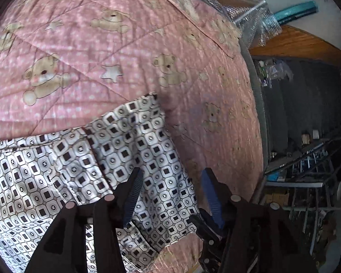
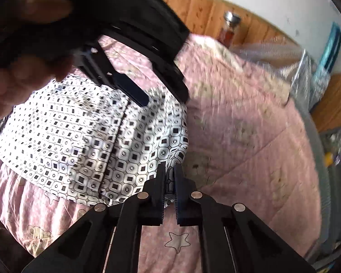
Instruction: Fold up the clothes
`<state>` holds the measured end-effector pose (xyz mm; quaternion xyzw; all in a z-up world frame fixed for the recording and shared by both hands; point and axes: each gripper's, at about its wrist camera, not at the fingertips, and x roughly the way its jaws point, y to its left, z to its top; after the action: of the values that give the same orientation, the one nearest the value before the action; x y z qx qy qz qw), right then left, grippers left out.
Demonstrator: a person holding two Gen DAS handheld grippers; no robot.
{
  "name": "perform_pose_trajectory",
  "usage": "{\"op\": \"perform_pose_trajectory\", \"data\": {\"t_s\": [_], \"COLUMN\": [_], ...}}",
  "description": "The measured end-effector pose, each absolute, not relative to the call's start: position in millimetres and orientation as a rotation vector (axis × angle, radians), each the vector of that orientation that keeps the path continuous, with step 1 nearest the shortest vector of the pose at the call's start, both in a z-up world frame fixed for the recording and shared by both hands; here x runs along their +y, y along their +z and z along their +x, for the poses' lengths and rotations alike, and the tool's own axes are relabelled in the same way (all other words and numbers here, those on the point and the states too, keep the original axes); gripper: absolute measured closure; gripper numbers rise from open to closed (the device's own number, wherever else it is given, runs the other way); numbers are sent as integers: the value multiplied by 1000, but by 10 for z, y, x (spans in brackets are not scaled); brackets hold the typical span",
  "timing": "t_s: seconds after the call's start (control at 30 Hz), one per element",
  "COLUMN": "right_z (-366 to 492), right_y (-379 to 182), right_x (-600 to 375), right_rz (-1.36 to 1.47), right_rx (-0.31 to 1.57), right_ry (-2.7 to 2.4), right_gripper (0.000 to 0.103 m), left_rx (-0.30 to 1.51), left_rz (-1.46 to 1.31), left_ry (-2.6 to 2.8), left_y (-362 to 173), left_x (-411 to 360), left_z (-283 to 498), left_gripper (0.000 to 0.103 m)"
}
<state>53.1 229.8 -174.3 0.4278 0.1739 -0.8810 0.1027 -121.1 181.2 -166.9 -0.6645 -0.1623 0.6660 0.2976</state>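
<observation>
We see open pink teddy-bear quilt (image 2: pixel 250 159) to the right of the black-and-white patterned garment (image 2: pixel 79 141). A clear crinkled plastic bag (image 2: pixel 291 68) and an amber glass bottle (image 2: pixel 227 30) crowd the wooden headboard (image 2: pixel 200 9); the left gripper (image 2: pixel 163 95) hangs over the garment.

Bed's got a pink teddy-bear quilt (image 1: pixel 129 52) with daylight streaking across it, a wooden headboard (image 2: pixel 204 11) behind against a white wall (image 2: pixel 272 2), and a jar (image 2: pixel 229 28) sitting by that headboard.
</observation>
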Motion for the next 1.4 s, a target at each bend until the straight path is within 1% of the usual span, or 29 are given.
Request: {"op": "perform_pose_trajectory", "data": {"t_s": [0.1,0.17,0.27,0.33,0.37,0.4,0.43,0.47,0.5,0.57,0.6,0.63,0.67,0.73,0.77,0.8,0.83,0.87,0.93,1.0,1.1,1.2,1.27,1.3,1.33,1.37,1.4], "right_z": [698,798,881,889,884,857,828,798,731,590,483,366,247,48,12,-20,-4,-47,21,158,331,444,516,584,599,609,622], "right_y": [-1577,-1530,-1536,-1561,-1579,-1590,-1600,-1611,-1632,-1675,-1731,-1830,-1972,-2283,-2385,-2486,-2474,-2465,-2271,-2013,-1817,-1743,-1720,-1682,-1653,-1624,-1578], "right_x": [1875,1586,1182,969,875,873,879,885,1065,1456,1718,1998,2271,2720,2871,2901,2845,2792,2624,2338,1910,1627,1523,1509,1440,1365,1259], "right_rz": [1100,1012,918,896,894,921,950,980,1052,1206,1298,1394,1490,1657,1701,1704,1631,1607,1523,1364,1175,1074,1050,1042,1026,1008,988], "right_rx": [693,782,862,867,861,840,818,795,714,528,411,289,170,-17,-83,-91,5,78,239,422,626,697,696,695,703,712,711], "right_ry": [-2595,-2564,-2513,-2483,-2469,-2483,-2499,-2515,-2568,-2669,-2713,-2741,-2754,-2722,-2654,-2591,-2606,-2577,-2624,-2651,-2639,-2616,-2592,-2585,-2571,-2556,-2530], "right_gripper": [98,99,100,100,100,100,100,94,89,52,48,47,47,47,53,56,68,95,97,98,98,99,99,99,99,99,99], "left_rx": [-338,-274,-254,-249,-253,-262,-284,-328,-375,-470,-518,-564,-575,-580,-581,-558,-534,-506,-444,-399,-330,-255,-187,-154,-123,-93,-96], "left_rz": [-1767,-1761,-1732,-1686,-1652,-1638,-1644,-1647,-1644,-1636,-1627,-1618,-1627,-1627,-1628,-1649,-1670,-1689,-1741,-1807,-1846,-1861,-1838,-1823,-1765,-1709,-1677], "left_ry": [1718,1712,1664,1641,1643,1638,1627,1626,1638,1659,1665,1670,1686,1670,1663,1659,1656,1650,1636,1618,1592,1566,1580,1589,1628,1665,1689], "left_y": [-1568,-1505,-1420,-1365,-1344,-1353,-1388,-1428,-1441,-1467,-1461,-1455,-1442,-1418,-1408,-1417,-1427,-1447,-1535,-1639,-1673,-1640,-1631,-1623,-1558,-1493,-1427], "left_x": [1919,1859,1677,1507,1386,1271,1158,1054,971,811,801,793,819,937,998,1092,1186,1287,1498,1669,1803,1803,1704,1652,1563,1471,1334], "left_z": [-1217,-1190,-1124,-1058,-1018,-990,-976,-982,-1007,-1058,-1099,-1140,-1169,-1213,-1235,-1253,-1271,-1290,-1327,-1358,-1350,-1309,-1258,-1233,-1208,-1182,-1163], "left_gripper": [47,47,47,48,62,71,76,76,76,75,72,59,50,47,46,45,44,44,44,44,44,44,44,48,84,100,100]}}
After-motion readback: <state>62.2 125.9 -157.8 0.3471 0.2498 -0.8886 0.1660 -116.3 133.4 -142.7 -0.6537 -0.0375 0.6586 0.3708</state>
